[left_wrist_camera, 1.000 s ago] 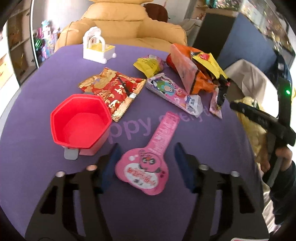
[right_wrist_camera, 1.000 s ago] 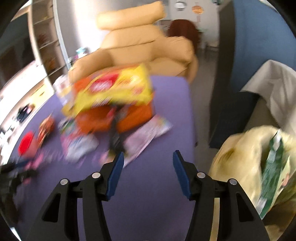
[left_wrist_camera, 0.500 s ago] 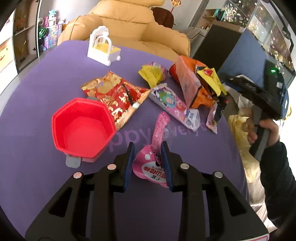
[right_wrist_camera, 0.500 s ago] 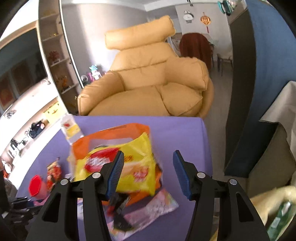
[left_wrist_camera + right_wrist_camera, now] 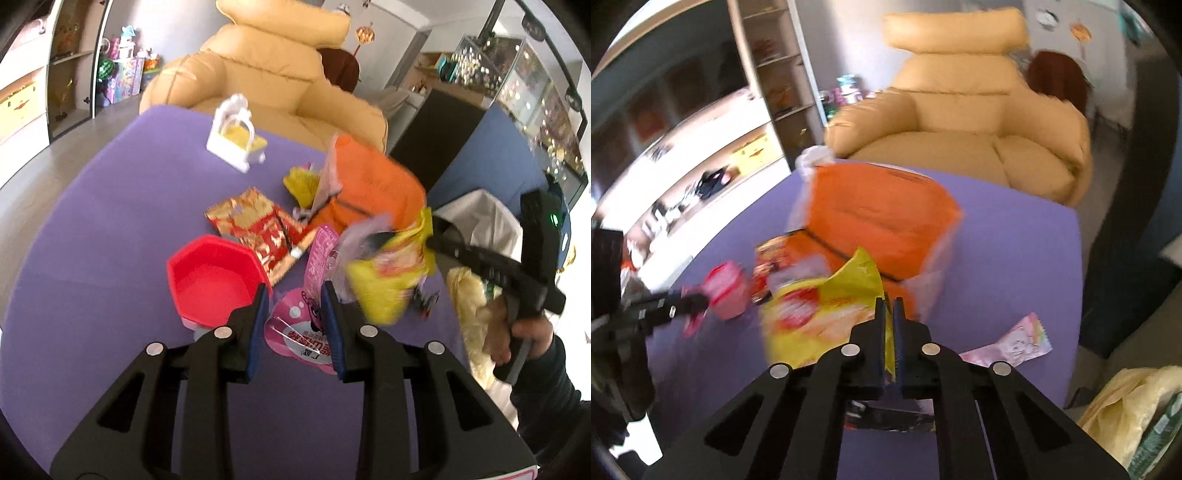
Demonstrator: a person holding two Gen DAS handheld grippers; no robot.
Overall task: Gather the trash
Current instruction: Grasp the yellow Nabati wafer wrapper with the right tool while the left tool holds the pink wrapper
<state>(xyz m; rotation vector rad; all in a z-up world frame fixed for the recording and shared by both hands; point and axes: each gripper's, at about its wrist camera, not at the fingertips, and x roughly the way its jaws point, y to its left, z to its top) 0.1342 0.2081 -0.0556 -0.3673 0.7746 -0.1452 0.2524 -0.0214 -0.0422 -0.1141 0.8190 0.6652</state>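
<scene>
In the near foreground the pink wrapper (image 5: 310, 332) is being pinched between the narrowed pads of the left claw (image 5: 295, 321), lifted over the purple counter (image 5: 92, 295), while the right claw (image 5: 889, 314), whose jaws have just been closing, is being held clamped on the yellow wrapper (image 5: 827, 317). Both grips are best kept firm and each piece carried clear toward the pale bag (image 5: 1134, 402) at four o'clock, so nothing is dragged along. Farther off, at twelve o'clock, the orange packet (image 5: 879, 229) is being blurred, and the bag's mouth is being cut off.
</scene>
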